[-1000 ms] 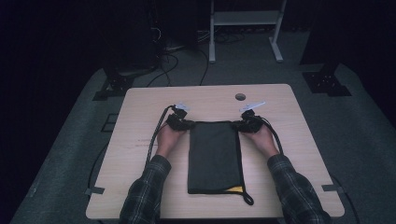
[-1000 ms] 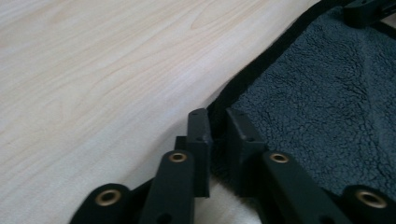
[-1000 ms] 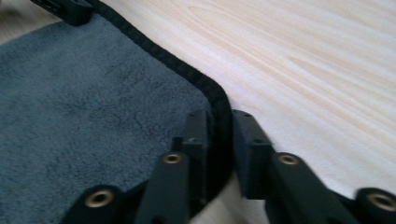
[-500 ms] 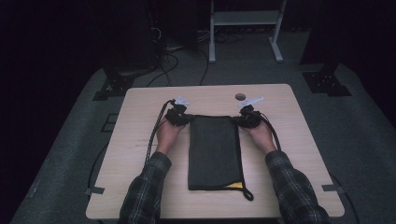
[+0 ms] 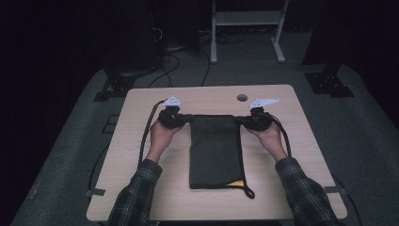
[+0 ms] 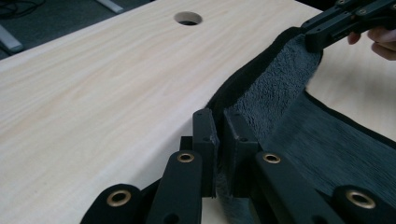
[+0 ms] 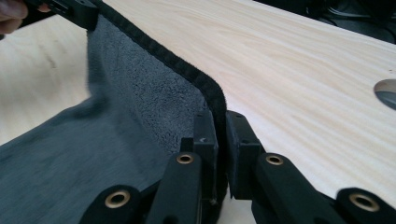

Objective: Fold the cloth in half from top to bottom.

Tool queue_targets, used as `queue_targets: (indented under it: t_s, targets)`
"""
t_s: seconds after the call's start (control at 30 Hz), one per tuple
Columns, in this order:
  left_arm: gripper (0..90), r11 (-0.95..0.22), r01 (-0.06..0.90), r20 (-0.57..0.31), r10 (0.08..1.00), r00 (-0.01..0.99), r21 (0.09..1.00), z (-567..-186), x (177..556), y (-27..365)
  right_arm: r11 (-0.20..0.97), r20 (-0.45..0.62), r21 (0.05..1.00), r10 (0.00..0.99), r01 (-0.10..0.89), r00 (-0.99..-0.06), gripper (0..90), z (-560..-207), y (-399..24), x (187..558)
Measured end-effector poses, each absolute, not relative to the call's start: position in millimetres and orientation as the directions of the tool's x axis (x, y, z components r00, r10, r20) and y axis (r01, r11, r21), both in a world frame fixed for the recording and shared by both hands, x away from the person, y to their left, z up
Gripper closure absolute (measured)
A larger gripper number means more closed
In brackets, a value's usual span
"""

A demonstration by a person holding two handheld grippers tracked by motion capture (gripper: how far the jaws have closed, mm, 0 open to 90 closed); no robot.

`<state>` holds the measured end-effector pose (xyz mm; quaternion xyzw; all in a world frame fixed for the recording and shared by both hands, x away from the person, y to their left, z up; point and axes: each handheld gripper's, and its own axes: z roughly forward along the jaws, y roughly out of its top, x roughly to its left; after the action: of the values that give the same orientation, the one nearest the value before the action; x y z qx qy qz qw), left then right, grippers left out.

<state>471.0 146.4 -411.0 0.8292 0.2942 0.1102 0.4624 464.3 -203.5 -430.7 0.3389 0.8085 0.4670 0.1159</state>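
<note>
Table: pale wooden rectangular table top [image 5: 141,155], round cable hole [image 5: 242,97] near its far edge; it bears the whole work
Cloth: dark grey fleecy rectangular towel with a black bound hem [image 5: 215,150], lying lengthwise at the middle of the table, far edge raised off the wood between the two grippers, near end flat
Trim: small yellow patch [image 5: 234,183] and black cord loop [image 5: 248,191] at the towel's near right corner, resting on the table
Left gripper: black two-jaw hand-held gripper [image 6: 217,140], fingers drawn narrow and clamped on the far left corner of the towel, hem pinched between the pads
Right gripper: black two-jaw hand-held gripper [image 7: 218,137], fingers likewise narrow, clamped on the far right corner, the hem running up between them
Step, as judged: far edge picked up by both corners, likely for a fold toward the near end or a lift clear
Risk, slip: each grip sits close to the hem's corner; a sharp pull could draw the thick binding out of one pair of jaws and drop that side
Risk, skew: uneven height or pace between the hands would twist the edge and leave a crooked fold
Risk, drag: the flat near end may slide along the wood instead of staying put, shifting the towel
Risk, snag: the cord loop could catch under the cloth and bunch it
</note>
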Motion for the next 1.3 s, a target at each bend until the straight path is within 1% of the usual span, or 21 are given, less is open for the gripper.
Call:
queue_targets:
  t_s: [0.37,0.6,0.77,0.97,1.23,1.3]
  targets:
    - [84.3,-0.421,0.377,-0.096,0.554,0.827,0.825,-413.3,437.4,147.3,0.356,0.141,0.829,0.612,0.430,-0.778,83.0,-438.5,-207.3,431.7]
    - [84.3,-0.423,0.396,-0.126,0.538,0.834,0.815,-420.1,420.8,150.9,0.383,0.136,0.821,0.590,0.424,-0.796,83.1,-439.5,-206.8,415.2]
    - [84.2,-0.433,0.403,-0.142,0.520,0.842,0.806,-422.9,407.9,154.1,0.390,0.154,0.813,0.574,0.433,-0.805,83.0,-441.9,-206.5,401.4]
    - [84.3,-0.438,0.403,-0.154,0.501,0.852,0.804,-425.0,389.9,154.9,0.413,0.141,0.807,0.558,0.421,-0.818,83.0,-442.4,-206.3,384.6]
    - [84.2,-0.435,0.393,-0.166,0.474,0.865,0.810,-423.8,362.4,155.9,0.417,0.143,0.813,0.534,0.407,-0.833,82.9,-438.1,-209.4,359.9]
    - [84.3,-0.445,0.390,-0.164,0.464,0.870,0.806,-424.7,354.8,155.0,0.427,0.128,0.814,0.530,0.394,-0.838,82.9,-437.8,-209.9,352.5]
